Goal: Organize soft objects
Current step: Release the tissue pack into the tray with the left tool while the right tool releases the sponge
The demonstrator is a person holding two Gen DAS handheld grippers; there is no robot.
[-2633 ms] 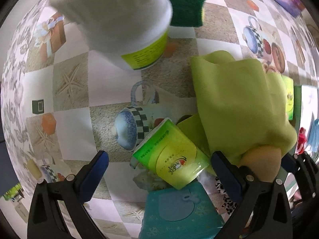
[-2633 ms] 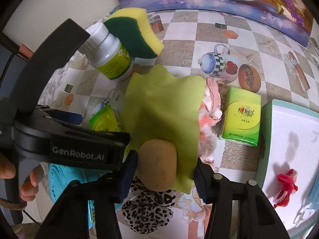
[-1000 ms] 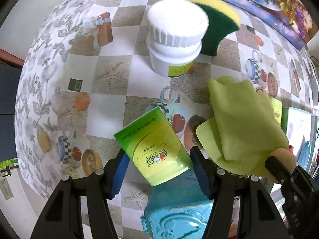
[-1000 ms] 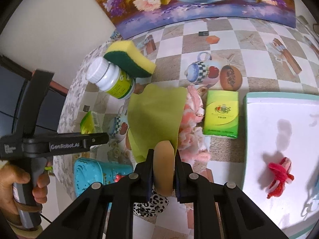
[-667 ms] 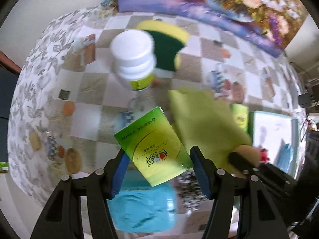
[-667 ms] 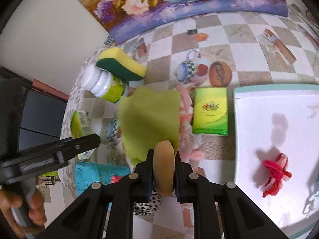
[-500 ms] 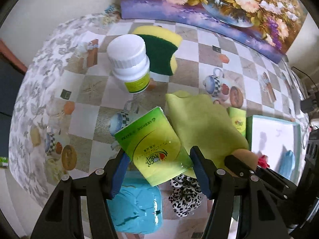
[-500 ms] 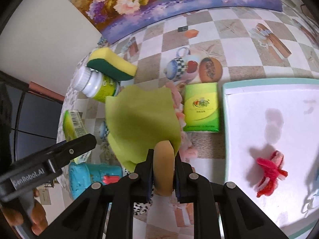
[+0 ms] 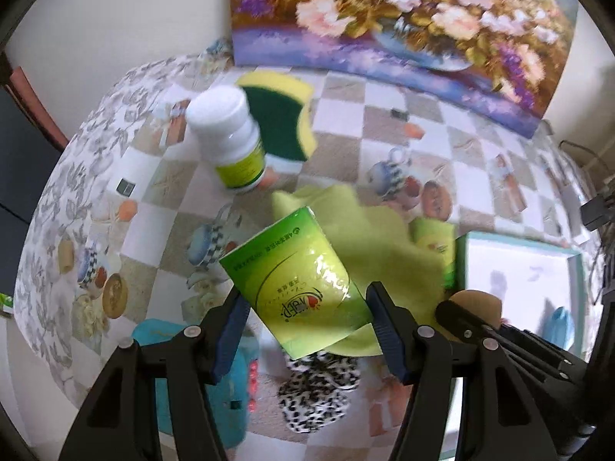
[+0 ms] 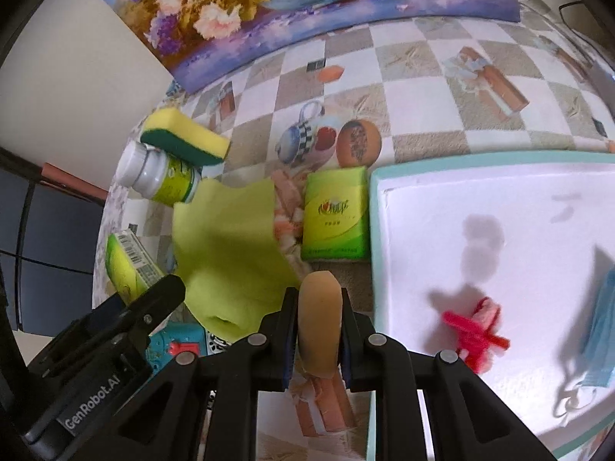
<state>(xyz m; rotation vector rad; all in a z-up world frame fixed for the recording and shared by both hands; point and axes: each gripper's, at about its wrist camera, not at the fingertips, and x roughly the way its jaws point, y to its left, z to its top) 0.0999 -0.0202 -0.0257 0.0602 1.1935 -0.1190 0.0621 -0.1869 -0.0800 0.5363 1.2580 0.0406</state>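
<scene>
My left gripper [image 9: 303, 317] is shut on a green tissue pack [image 9: 298, 282], held tilted above the table. My right gripper [image 10: 319, 332] is shut on a tan sponge [image 10: 319, 319], squeezed thin between the pads, with a lime-green cloth [image 10: 226, 253] hanging beside it to the left. In the left wrist view the same cloth [image 9: 388, 238] spreads behind the held pack and the tan sponge [image 9: 478, 303] shows at the right. A second green tissue pack [image 10: 334, 213] lies flat on the table beside the white tray [image 10: 442, 207].
The tray holds a red fuzzy toy [image 10: 476, 328] and a blue face mask [image 10: 599, 326]. A white bottle [image 9: 226, 142] and a yellow-green scrub sponge [image 9: 284, 119] stand at the back. A teal box [image 9: 215, 376] and a leopard-print cloth [image 9: 319, 388] lie below the left gripper.
The left gripper has risen with the tissue pack and tipped up, so more of the table and the painting show. The right gripper carried the sponge and cloth rightward toward the tray.
</scene>
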